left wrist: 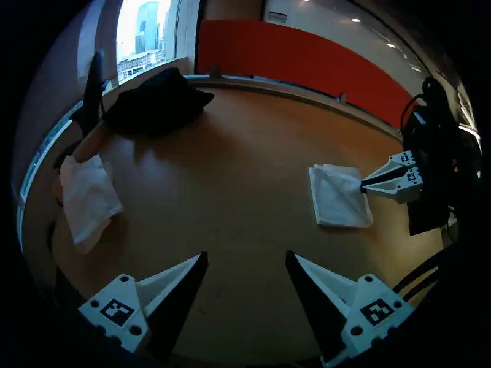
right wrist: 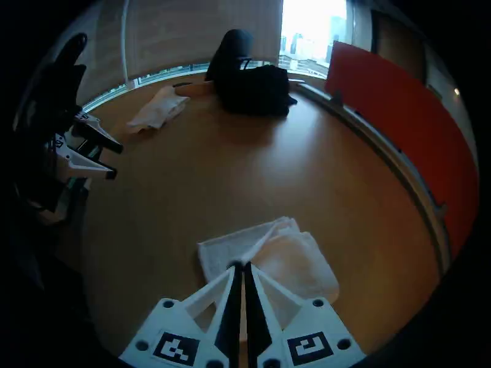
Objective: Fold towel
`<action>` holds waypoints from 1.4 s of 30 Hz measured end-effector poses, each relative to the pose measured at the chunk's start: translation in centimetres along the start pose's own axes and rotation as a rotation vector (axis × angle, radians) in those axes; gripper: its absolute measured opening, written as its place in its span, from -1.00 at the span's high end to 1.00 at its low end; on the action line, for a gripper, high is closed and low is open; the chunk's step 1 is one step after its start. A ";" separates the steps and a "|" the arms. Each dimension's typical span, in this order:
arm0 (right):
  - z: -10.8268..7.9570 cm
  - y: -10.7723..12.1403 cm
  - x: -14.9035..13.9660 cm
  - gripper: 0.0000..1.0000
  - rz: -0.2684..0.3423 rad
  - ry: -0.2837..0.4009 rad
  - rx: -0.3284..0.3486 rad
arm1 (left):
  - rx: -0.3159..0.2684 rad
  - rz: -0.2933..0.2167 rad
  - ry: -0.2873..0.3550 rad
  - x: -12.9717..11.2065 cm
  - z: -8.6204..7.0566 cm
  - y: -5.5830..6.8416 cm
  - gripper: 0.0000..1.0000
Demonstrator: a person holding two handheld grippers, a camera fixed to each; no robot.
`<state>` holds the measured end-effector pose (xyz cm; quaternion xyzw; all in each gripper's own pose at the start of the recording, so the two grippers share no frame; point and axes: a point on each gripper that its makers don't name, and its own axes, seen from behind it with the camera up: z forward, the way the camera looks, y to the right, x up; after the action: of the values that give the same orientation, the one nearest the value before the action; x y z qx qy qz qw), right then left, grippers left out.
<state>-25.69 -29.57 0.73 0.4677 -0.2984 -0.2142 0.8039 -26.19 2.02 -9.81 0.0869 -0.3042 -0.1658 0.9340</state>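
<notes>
A white towel (left wrist: 339, 197) lies folded in a small rectangle on the wooden table (left wrist: 233, 184), to the right in the left gripper view. My right gripper (left wrist: 363, 186) meets its right edge with the fingers together. In the right gripper view the right gripper (right wrist: 240, 267) is shut, its tips pinching the near edge of the towel (right wrist: 288, 254), whose top layer rises slightly toward them. My left gripper (left wrist: 245, 257) hovers open over bare wood, well apart from the towel. From the right gripper view the left gripper (right wrist: 116, 162) appears at far left, open.
A second white towel (left wrist: 89, 199) (right wrist: 156, 109) lies crumpled near the table's far corner. A black bag (left wrist: 156, 101) (right wrist: 255, 86) sits by the window. A red panel (left wrist: 307, 61) (right wrist: 405, 122) runs along the table's back edge.
</notes>
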 end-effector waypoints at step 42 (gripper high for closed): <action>-1.7 0.2 -3.8 -0.73 0.134 -0.020 -0.067 | -0.009 0.017 0.002 0.7 0.5 0.6 -0.88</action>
<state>-27.27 -26.07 -0.83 0.4173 -0.3298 -0.1747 0.8286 -25.78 2.26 -8.85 0.0805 -0.3034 -0.1593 0.9360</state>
